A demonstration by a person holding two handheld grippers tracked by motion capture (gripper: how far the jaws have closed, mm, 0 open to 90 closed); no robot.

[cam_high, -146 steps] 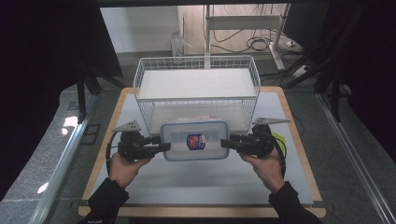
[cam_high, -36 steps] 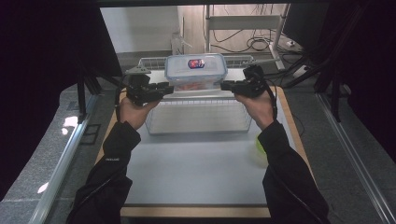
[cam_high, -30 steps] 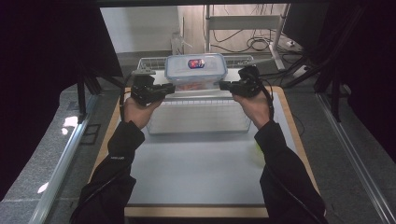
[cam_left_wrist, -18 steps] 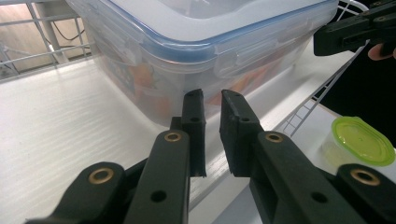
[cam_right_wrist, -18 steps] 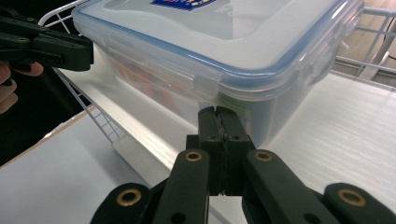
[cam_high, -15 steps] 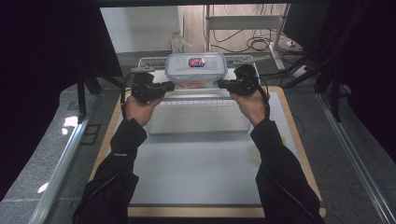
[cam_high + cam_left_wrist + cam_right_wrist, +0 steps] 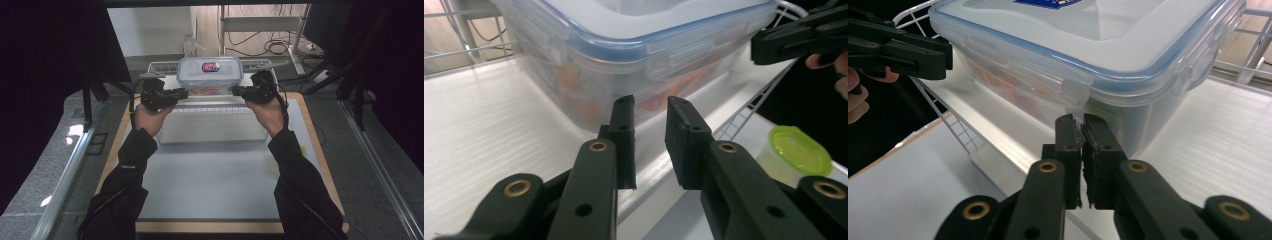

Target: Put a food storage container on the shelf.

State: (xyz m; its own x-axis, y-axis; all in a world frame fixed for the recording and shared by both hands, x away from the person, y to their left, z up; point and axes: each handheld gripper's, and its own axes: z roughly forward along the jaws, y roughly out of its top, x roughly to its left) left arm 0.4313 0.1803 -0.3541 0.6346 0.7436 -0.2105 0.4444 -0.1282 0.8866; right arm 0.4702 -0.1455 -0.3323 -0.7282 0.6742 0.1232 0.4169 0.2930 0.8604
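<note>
A clear plastic box (image 7: pixel 210 75) with a blue-rimmed lid rests on the white top of a wire rack (image 7: pixel 215 125) at the far side of the table. My left gripper (image 7: pixel 186 92) is at its left end, my right gripper (image 7: pixel 232 90) at its right end. In the left gripper view my left gripper (image 7: pixel 650 102) has just been opening, with nothing between the jaws, just short of the box (image 7: pixel 649 45). In the right gripper view my right gripper (image 7: pixel 1077 119) has also just been opening. Its jaws stand a slit apart under the side latch of the box (image 7: pixel 1098 45).
The rack's white top (image 7: pixel 499 125) has a low wire rim, and its wire front drops to the pale table mat (image 7: pixel 210 185). A small cup with a green lid (image 7: pixel 794 150) stands on the table to the rack's right. Shelving and cables lie beyond the table.
Nearly five seconds ago the box was on the table before the rack, held between both grippers; it is now on the rack's top. Over the last second, hands and box have hardly shifted.
</note>
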